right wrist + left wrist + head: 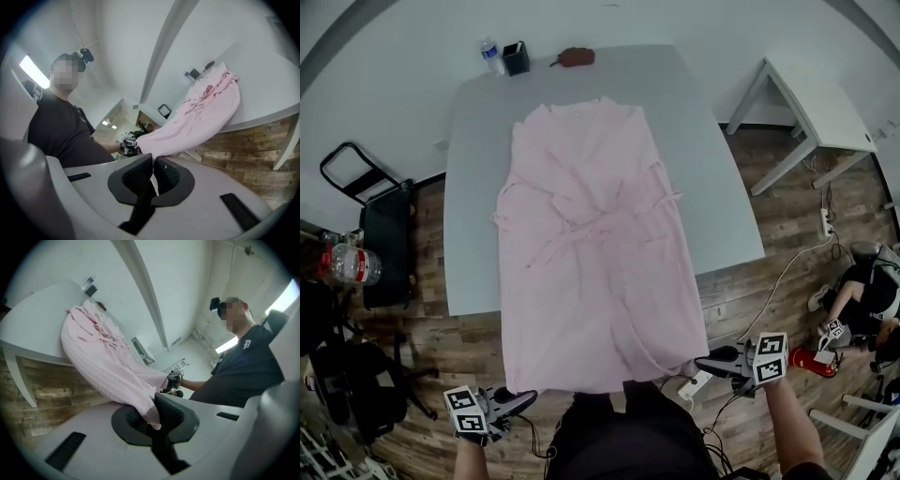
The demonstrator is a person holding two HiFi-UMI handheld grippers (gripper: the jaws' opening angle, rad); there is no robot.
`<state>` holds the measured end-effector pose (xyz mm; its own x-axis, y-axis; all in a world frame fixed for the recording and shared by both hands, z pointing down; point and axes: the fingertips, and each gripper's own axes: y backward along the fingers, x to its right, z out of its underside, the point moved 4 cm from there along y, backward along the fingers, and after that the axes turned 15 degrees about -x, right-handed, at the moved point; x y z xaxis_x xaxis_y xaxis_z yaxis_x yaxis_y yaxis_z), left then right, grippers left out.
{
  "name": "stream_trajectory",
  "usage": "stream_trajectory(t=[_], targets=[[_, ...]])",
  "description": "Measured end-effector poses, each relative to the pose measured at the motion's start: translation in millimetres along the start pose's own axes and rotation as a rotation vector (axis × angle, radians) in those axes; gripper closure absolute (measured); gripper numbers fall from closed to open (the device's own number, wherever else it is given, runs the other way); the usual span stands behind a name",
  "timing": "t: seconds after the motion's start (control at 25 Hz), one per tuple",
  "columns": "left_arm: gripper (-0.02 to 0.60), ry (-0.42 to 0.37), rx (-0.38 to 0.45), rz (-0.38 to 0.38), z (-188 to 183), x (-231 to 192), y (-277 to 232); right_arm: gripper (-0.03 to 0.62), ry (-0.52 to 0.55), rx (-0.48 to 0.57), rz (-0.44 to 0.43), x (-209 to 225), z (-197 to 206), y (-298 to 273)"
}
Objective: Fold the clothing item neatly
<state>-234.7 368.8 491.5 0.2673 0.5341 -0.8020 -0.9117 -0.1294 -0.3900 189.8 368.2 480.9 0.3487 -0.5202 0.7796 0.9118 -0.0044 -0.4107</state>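
- Head view: a pink robe (591,253) lies spread lengthwise on the grey surface (469,197). Its collar is at the far end and its hem at the near end. The long axis runs straight away from the person, and the lower part hangs over the near edge.
- Head view: the left gripper (528,397) is at the hem's left corner and the right gripper (701,361) at its right corner. Both are below the near edge of the surface, with the hem stretched between them.
- Head view: a water bottle (491,56), a dark cup (516,58) and a reddish-brown item (576,57) stand at the far edge, beyond the collar and apart from the robe.
- Left gripper view: the robe runs down from the surface into the jaws. The jaws are pressed together on the hem corner, and a small tip of pink fabric sticks out behind the pads. The other gripper shows past the cloth, at the opposite corner.
- Right gripper view: the robe slopes from the surface down to the jaws. The jaws are nearly together, with only a thin fold of the pink hem pinched between the pads.
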Motion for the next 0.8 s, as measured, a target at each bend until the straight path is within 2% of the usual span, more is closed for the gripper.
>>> stream_trajectory(t=[0.12,0.2,0.36,0.52,0.64,0.8], targets=[[0.563,-0.010,0.080,0.030,-10.6,19.1,8.3,0.576,0.041,0.070,-0.038,-16.5,-21.3,20.0],[0.563,-0.043,0.149,0.033,-33.0,24.2,15.1,0.576,0.084,0.122,-0.056,-21.6,-46.4,31.2],[0.563,-0.123,0.285,0.001,-101.7,12.2,27.1,0.576,0.174,0.205,-0.054,-13.5,-111.2,50.2],[0.563,-0.175,0.372,-0.037,-189.9,-13.2,40.5,0.576,0.196,0.248,-0.001,10.7,-179.2,61.8],[0.563,-0.155,0.426,-0.054,-252.7,-38.2,48.0,0.576,0.174,0.274,0.047,35.0,-230.3,67.9],[0.563,-0.049,0.472,-0.105,-319.5,-101.4,52.1,0.576,0.105,0.306,0.116,82.3,-288.1,64.9]])
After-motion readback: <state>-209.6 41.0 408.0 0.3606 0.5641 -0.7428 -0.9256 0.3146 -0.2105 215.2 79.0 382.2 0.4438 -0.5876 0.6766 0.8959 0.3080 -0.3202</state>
